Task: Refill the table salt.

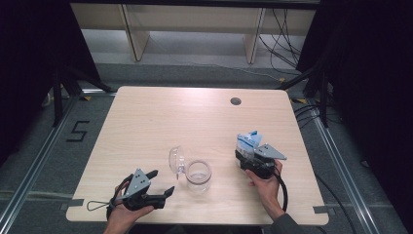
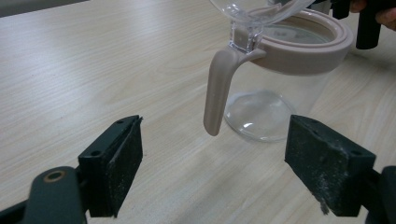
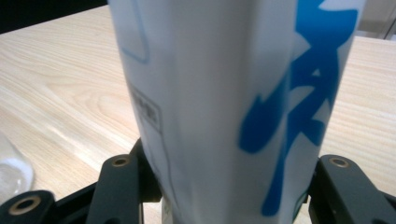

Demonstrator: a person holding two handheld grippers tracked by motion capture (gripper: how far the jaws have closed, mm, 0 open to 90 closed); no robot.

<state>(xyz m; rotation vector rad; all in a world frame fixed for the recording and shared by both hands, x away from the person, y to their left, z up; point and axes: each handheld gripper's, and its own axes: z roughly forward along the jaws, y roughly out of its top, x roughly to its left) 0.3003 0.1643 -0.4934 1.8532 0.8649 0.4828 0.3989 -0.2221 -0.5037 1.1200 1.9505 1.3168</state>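
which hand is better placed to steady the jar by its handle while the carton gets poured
Left. The left hand-held gripper stands open with the jar's handle just ahead between its jaws, nothing held. The right hand-held gripper already clamps the blue-and-white carton, beside the clear jar with its lid flipped up.

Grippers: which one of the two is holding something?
The right gripper: its jaws squeeze the white-and-blue carton. The left gripper is open, nothing between its pads, aimed at the clear jug.
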